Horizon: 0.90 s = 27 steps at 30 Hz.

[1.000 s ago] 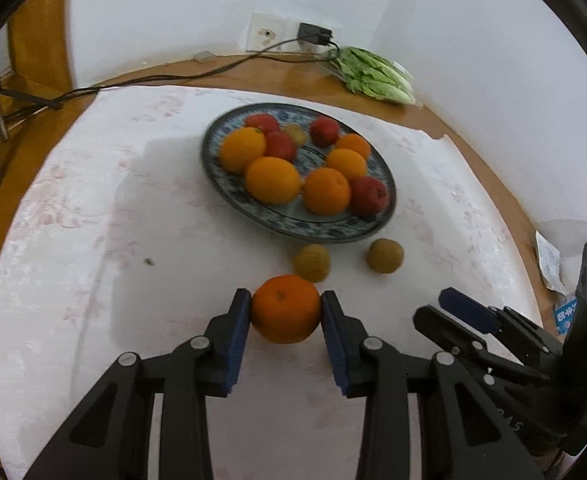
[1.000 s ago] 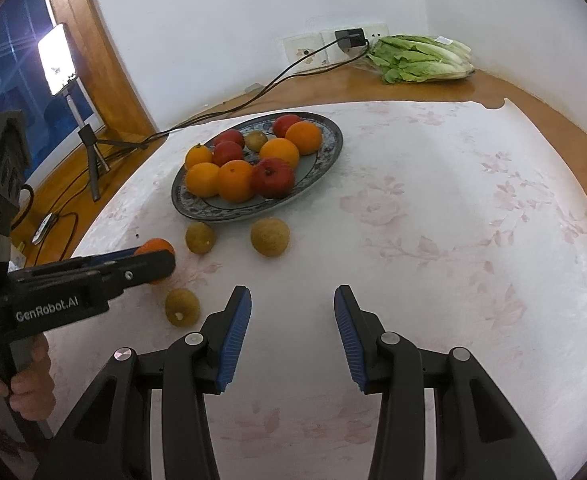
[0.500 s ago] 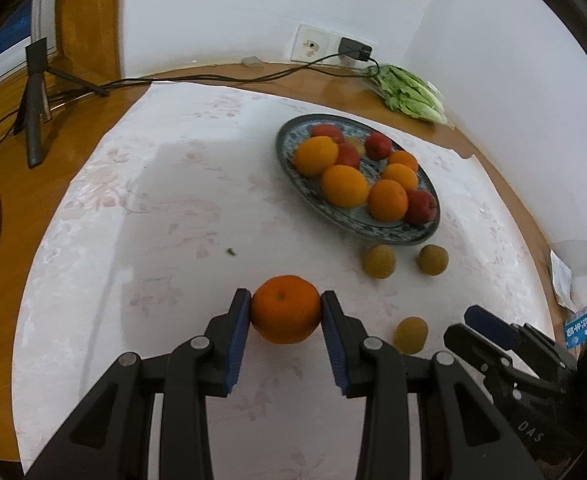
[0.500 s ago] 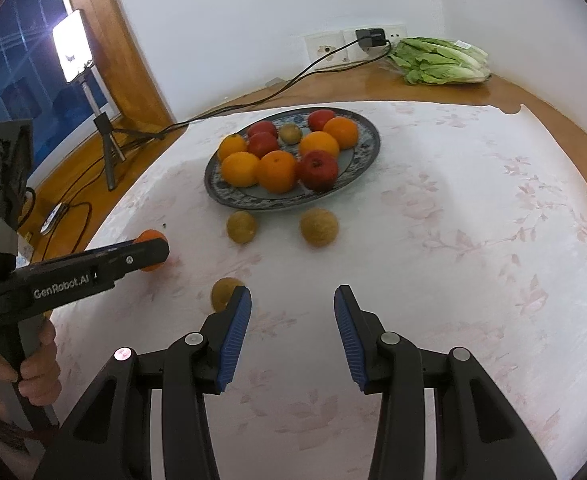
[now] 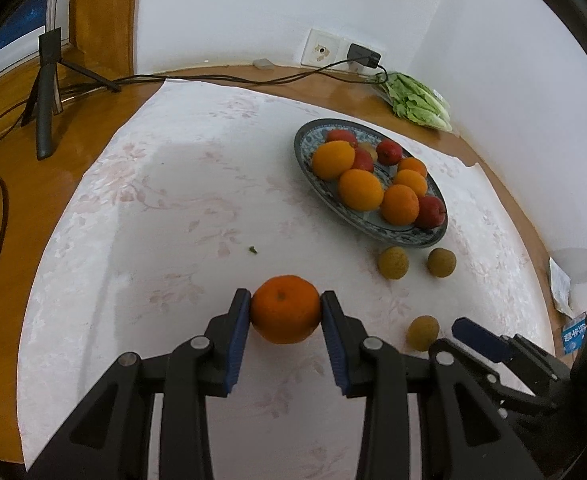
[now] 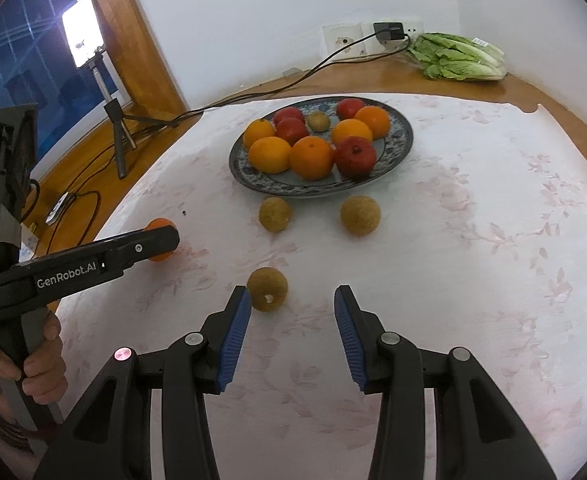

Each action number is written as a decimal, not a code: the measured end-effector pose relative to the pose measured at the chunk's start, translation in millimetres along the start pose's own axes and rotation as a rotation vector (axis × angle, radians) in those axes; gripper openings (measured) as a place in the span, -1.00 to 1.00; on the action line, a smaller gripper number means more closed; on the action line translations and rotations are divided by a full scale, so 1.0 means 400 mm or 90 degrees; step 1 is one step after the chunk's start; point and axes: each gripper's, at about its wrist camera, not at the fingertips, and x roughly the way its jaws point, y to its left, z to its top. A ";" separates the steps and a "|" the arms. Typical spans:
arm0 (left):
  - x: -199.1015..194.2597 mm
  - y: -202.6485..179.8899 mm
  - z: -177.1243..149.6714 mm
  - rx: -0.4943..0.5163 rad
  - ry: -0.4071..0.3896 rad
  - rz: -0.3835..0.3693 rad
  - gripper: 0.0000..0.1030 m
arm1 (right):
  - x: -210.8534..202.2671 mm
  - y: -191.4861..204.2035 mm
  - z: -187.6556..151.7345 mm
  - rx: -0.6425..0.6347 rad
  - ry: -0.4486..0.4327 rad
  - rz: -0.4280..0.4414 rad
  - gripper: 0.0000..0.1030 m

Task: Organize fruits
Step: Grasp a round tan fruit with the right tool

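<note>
My left gripper [image 5: 285, 312] is shut on an orange tangerine [image 5: 285, 308], held over the white cloth, left of the plate. From the right wrist view the same tangerine [image 6: 158, 226] peeks out behind the left gripper [image 6: 161, 240]. The patterned plate [image 5: 405, 236] holds several oranges and red fruits. Three brown kiwis lie on the cloth in front of it: one [image 6: 275, 214], another [image 6: 360, 215], and a nearer one [image 6: 267, 289]. My right gripper [image 6: 291, 306] is open with nothing between its fingers; the nearest kiwi sits just ahead of its left fingertip.
A lettuce head [image 6: 457, 58] lies at the back by the wall socket [image 6: 343, 38] and its cable. A lamp on a tripod [image 6: 83, 42] stands at the left on the wooden floor. The table's wooden rim [image 5: 525, 216] shows past the cloth.
Both grippers have shifted left relative to the plate, which now sits farther right in both views. The left gripper kept its hold on the tangerine. The right gripper has come close to the nearest kiwi.
</note>
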 end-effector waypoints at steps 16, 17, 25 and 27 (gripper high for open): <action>0.014 -0.001 -0.002 0.004 0.004 -0.008 -0.28 | 0.030 0.022 0.004 -0.009 -0.001 0.010 -0.34; 0.014 -0.001 -0.002 0.005 0.004 -0.008 -0.28 | 0.032 0.023 0.004 -0.010 -0.001 0.010 -0.35; 0.014 -0.002 -0.002 0.004 0.004 -0.007 -0.28 | 0.037 0.029 0.007 -0.017 -0.003 0.014 -0.51; 0.013 -0.002 -0.002 0.004 0.004 -0.009 -0.28 | 0.035 0.025 0.007 -0.013 -0.004 0.016 -0.51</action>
